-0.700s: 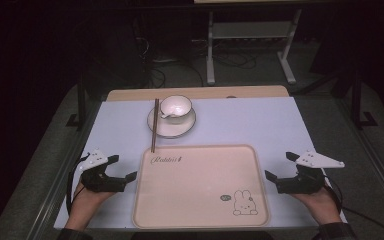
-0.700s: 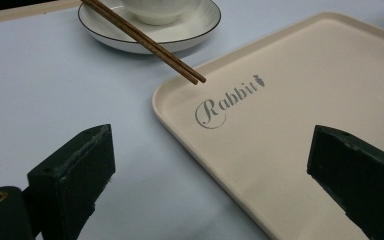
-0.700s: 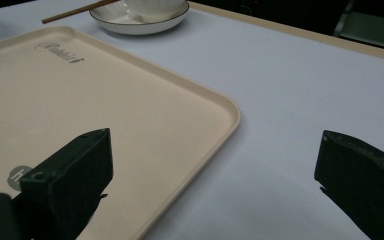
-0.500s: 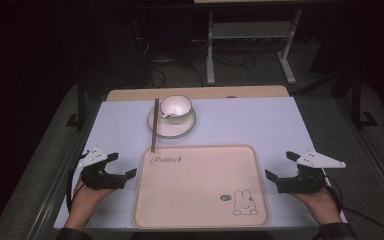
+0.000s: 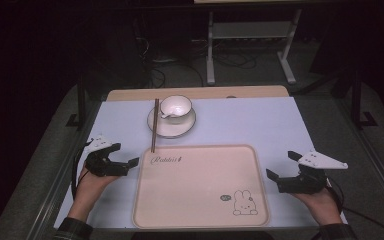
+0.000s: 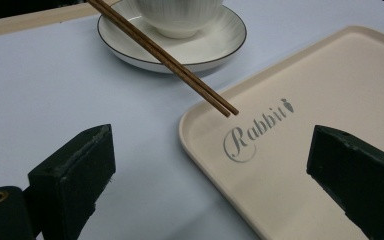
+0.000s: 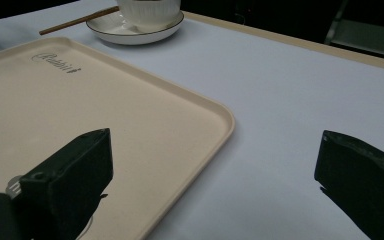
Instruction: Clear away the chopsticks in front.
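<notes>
From the high view, the left tongs (image 5: pixel 130 163) lay on the worktop (image 5: pixel 260 125) at nine o'clock of the tray (image 5: pixel 200 185), jaws spread wide with nothing between them. The right tongs (image 5: pixel 282 166) sat at three o'clock of the tray, equally wide and empty. The chopsticks (image 5: pixel 154 125) lay at twelve o'clock of the tray's near-left corner, long axis running straight toward twelve o'clock, far ends on the saucer (image 5: pixel 171 125) beside the cup (image 5: pixel 175 107), near tips resting on the tray's rim.

In the left gripper view, the jaws stood far apart, holding nothing. The chopsticks (image 6: pixel 165 55) slanted from eleven o'clock down toward five, their tips just over the tray (image 6: pixel 330 100) edge, above the "Rabbit" lettering (image 6: pixel 255 130).

In the right gripper view, the jaws gaped empty over the tray (image 7: pixel 80 100) corner and bare worktop (image 7: pixel 290 85). The chopsticks (image 7: pixel 77 21) showed far off at eleven o'clock, leaning on the saucer (image 7: pixel 135 31).
</notes>
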